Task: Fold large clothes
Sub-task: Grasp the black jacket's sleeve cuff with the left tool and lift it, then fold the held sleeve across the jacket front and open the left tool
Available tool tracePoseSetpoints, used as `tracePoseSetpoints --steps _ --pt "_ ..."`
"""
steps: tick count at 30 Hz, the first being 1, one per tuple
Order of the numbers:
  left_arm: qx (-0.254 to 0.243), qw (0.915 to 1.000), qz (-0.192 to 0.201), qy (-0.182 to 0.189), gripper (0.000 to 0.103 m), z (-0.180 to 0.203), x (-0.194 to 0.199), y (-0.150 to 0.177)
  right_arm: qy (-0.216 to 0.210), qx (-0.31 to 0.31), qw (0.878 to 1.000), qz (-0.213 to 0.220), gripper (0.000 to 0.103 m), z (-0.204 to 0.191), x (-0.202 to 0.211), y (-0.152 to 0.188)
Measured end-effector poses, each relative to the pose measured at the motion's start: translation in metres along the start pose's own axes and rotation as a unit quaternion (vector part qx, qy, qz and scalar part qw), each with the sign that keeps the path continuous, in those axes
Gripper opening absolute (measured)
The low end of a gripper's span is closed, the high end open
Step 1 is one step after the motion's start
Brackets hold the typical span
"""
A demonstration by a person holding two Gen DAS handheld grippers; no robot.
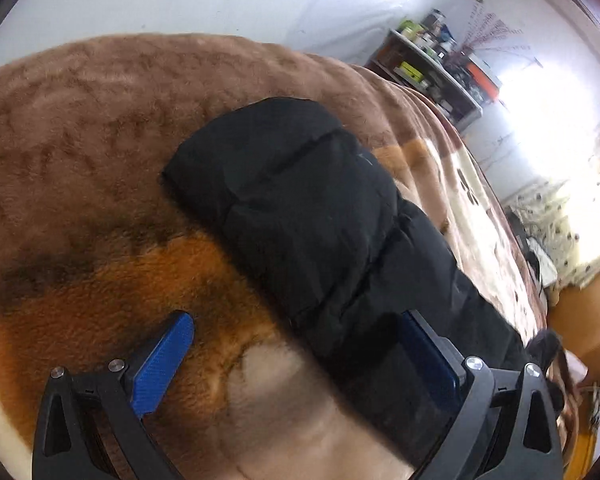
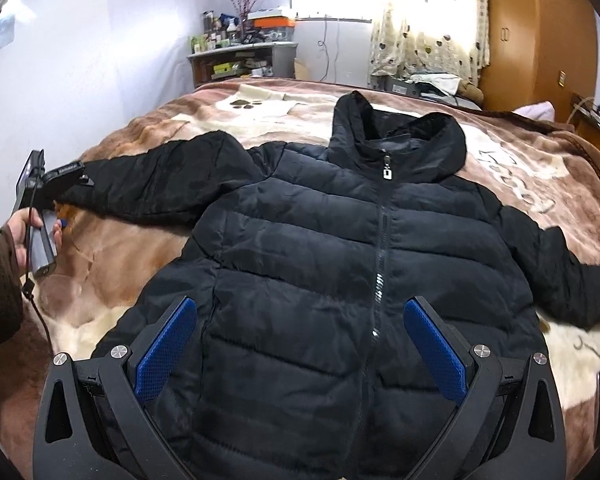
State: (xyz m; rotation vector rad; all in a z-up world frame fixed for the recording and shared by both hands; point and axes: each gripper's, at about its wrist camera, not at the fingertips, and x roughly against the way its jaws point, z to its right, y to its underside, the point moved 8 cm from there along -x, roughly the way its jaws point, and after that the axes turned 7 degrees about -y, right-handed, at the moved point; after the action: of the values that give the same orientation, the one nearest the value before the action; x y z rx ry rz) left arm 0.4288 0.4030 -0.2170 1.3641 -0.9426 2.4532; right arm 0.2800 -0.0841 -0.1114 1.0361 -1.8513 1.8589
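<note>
Right wrist view shows your black puffer jacket (image 2: 320,248) spread face up across the plush brown blanket (image 2: 148,128), zipped to the collar, the hood (image 2: 400,128) pointing toward 12 o'clock and the hem running under the camera at 6 o'clock. Your right gripper (image 2: 300,344) hangs over the lower front of the jacket with its blue pads (image 2: 168,344) spread wide apart and nothing between them; whether they touch the fabric cannot be told. One sleeve (image 2: 152,184) stretches toward 9 o'clock, where your left hand (image 2: 20,228) holds the other tool at the cuff; the other sleeve (image 2: 568,276) reaches toward 3 o'clock. Behind the bed, at 12 o'clock, stand a cluttered shelf (image 2: 240,56) and a patterned curtain (image 2: 428,20), with a wooden wardrobe (image 2: 540,40) toward 2 o'clock. From the left wrist view, your left gripper (image 1: 296,344) is also spread open, one pad over the blanket (image 1: 80,140) at 7 o'clock, the other over the sleeve (image 1: 300,208), which runs from 5 o'clock up toward the centre.
</note>
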Motion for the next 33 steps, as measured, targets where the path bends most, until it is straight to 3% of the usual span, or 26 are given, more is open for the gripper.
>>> tracePoseSetpoints --steps 3,4,5,6,10,12,16,20,26,30,33 --pt "0.017 0.9998 -0.003 0.004 0.097 0.0 -0.006 -0.006 -0.005 -0.001 1.0 -0.002 0.103 -0.002 -0.006 -0.001" --pt "0.012 0.9999 0.0 0.01 0.076 0.003 -0.006 -0.009 -0.006 -0.003 1.0 -0.003 0.103 -0.003 -0.008 -0.001" --pt "0.001 0.9999 0.004 0.013 0.061 0.008 -0.005 -0.01 -0.007 -0.004 1.0 -0.003 0.103 -0.003 -0.009 -0.001" --pt "-0.014 0.9998 0.002 0.016 0.038 0.015 -0.007 -0.012 -0.008 -0.006 1.0 -0.004 0.103 -0.002 -0.009 0.0" --pt "-0.037 0.9991 0.019 0.006 0.018 0.031 0.002 -0.011 -0.008 -0.013 1.0 -0.007 0.103 0.001 -0.01 0.002" --pt "-0.059 0.9976 0.036 0.004 0.014 0.042 0.013 -0.01 -0.004 -0.016 1.0 -0.007 0.103 0.005 -0.008 0.002" --pt "-0.09 0.9931 0.063 0.039 0.012 0.066 0.04 -0.008 -0.001 -0.014 1.0 -0.005 0.103 0.012 -0.002 0.0" --pt "-0.149 0.9814 0.104 0.063 0.012 0.093 0.078 0.0 0.003 -0.021 1.0 0.001 0.103 0.021 0.006 -0.002" --pt "-0.249 0.952 0.139 0.112 0.012 0.16 0.13 0.036 0.007 -0.04 0.999 0.018 0.103 0.037 0.021 -0.005" --pt "-0.289 0.9318 0.104 0.194 0.012 0.21 0.158 0.085 0.013 -0.047 0.998 0.025 0.103 0.053 0.031 -0.004" --pt "-0.339 0.9108 0.09 0.218 0.012 0.245 0.173 0.126 0.021 -0.057 0.998 0.033 0.103 0.072 0.041 -0.003"
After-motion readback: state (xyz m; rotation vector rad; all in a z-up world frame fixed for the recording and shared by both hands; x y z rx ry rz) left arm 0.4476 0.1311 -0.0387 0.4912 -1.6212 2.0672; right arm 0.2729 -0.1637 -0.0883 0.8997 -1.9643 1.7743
